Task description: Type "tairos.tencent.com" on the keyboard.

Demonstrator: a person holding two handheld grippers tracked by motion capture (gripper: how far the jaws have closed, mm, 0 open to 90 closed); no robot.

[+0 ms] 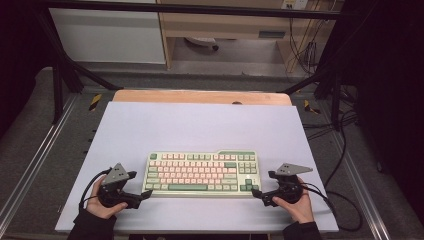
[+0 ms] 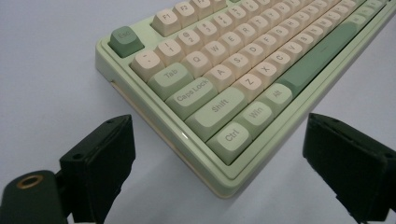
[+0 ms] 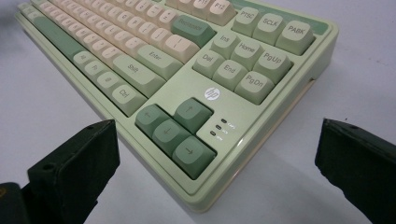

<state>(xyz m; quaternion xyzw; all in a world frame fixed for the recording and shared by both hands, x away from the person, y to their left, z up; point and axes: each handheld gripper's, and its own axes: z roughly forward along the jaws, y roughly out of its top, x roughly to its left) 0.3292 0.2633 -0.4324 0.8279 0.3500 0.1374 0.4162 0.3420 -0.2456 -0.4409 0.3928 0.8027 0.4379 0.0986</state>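
pale sheet (image 1: 200, 125) on wooden table (image 1: 200, 96), floor cables (image 1: 345, 150)
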